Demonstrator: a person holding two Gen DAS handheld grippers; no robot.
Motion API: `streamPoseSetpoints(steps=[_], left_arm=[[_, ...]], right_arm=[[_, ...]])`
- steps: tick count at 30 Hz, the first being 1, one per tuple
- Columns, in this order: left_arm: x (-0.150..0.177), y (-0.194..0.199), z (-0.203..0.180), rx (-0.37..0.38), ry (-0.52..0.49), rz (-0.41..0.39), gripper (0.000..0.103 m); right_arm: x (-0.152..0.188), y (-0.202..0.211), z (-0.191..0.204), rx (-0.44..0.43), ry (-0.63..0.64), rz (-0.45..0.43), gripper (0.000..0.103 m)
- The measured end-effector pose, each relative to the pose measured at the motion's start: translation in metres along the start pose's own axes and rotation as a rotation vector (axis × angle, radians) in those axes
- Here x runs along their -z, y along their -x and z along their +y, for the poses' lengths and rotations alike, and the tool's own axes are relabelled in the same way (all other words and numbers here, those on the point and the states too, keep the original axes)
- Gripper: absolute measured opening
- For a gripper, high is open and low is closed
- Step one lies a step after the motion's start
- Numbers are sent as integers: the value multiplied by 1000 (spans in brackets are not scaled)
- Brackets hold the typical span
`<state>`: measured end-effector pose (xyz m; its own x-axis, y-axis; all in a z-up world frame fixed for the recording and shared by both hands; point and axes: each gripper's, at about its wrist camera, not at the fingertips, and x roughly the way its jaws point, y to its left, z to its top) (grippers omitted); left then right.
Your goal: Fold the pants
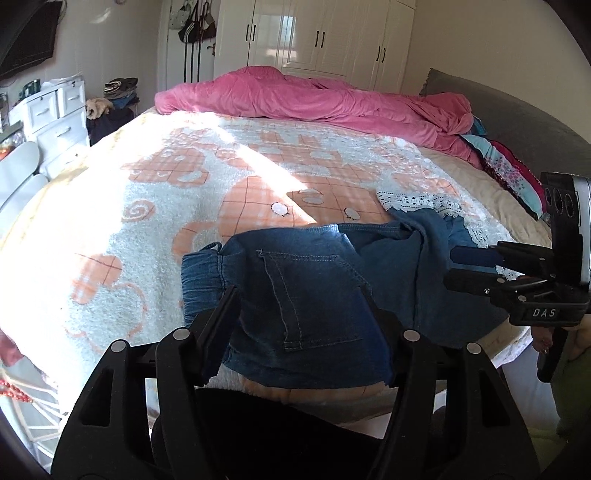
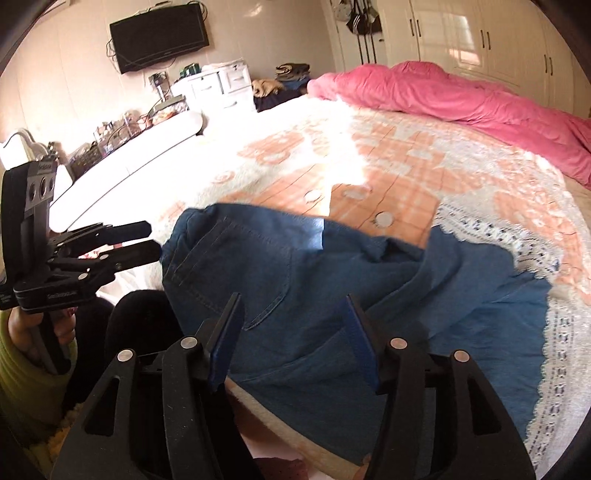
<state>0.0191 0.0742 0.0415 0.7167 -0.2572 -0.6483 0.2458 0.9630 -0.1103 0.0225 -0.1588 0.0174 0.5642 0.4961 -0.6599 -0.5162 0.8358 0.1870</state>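
**Denim pants bunched at the near edge of the bed, both grippers spread above them**

Where the mattress drops off toward the viewer, the blue denim pants (image 1: pixel 306 291) lie in a loose heap on the peach-and-white patterned blanket (image 1: pixel 110 229), their near hem reaching the bed's front edge. A back pocket faces up in the left wrist view, and the elastic waistband is gathered at the pile's left side. White lace trim (image 2: pixel 532 243) shows along the far right side of the denim. Beyond the pants the blanket runs open and flat toward the rumpled pink duvet (image 1: pixel 325 99), which lies well apart along the far side of the bed. Left of the bed stand a white dresser (image 1: pixel 55 114) and a low white bench (image 2: pixel 129 155); white wardrobes (image 1: pixel 321 37) fill the far wall and a television (image 2: pixel 159 35) hangs on the side wall.

The left gripper (image 1: pixel 301 299) hovers low over the waistband end of the pile, its fingers spread wide with the pocket area showing between them; nothing is pinched. In the right wrist view it comes in from the left side, held upright in a hand, fingers pointing across at the edge of the denim.

The right gripper (image 2: pixel 291 306) hangs over the leg end, angled down toward the cloth, its blue-padded fingers (image 2: pixel 221 350) also parted and holding nothing. From the left wrist view its fingers reach in from the right, near the lace trim.
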Motion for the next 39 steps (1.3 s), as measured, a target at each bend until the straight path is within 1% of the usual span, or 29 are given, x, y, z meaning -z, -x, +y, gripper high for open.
streamPoseSetpoints(steps=[1, 2, 4, 7, 12, 16, 20, 22, 24, 27, 28, 29, 30, 31, 33, 36, 39], left_arm=[[-1, 3, -1, -2, 0, -5, 59], [-2, 4, -2, -2, 2, -7, 59], [-6, 6, -5, 9, 7, -10, 59], [-12, 5, -10, 24, 9, -9, 64], [-25, -3, -28, 76, -7, 0, 67], [-30, -17, -45, 111, -30, 38, 68], [-30, -35, -64, 156, -61, 77, 68], [-27, -45, -74, 183, -82, 105, 68], [-23, -58, -87, 211, -103, 141, 68], [-14, -75, -102, 236, -136, 192, 68], [-11, -81, -107, 244, -143, 207, 65], [-8, -85, -111, 251, -145, 218, 60], [-6, -90, -113, 260, -142, 232, 48], [-4, -96, -114, 274, -133, 249, 42], [1, -107, -115, 285, -114, 281, 42], [4, -117, -117, 293, -104, 302, 42], [7, -124, -126, 287, -139, 301, 42]], right_arm=[[-1, 5, -3, 17, -3, -13, 74], [-1, 10, -7, 34, -11, -32, 76], [-5, 18, -14, 40, -23, -52, 76], [-9, 30, -27, 80, -34, -82, 81], [-19, 44, -55, 159, -70, -105, 85], [-31, 50, -91, 242, -116, -106, 86], [-44, 48, -124, 288, -161, -100, 86], [-50, 42, -134, 291, -163, -85, 86], [-58, 29, -139, 302, -153, -59, 86], [-72, 4, -138, 296, -111, -14, 86], [-77, -5, -137, 283, -99, 3, 86], [-82, -18, -136, 279, -91, 27, 86], [-85, -30, -136, 278, -82, 49, 86], [-88, -43, -136, 281, -77, 71, 86], [-93, -72, -136, 300, -67, 124, 86], [-98, -113, -140, 336, -67, 186, 86], [-97, -144, -152, 412, -87, 247, 86]])
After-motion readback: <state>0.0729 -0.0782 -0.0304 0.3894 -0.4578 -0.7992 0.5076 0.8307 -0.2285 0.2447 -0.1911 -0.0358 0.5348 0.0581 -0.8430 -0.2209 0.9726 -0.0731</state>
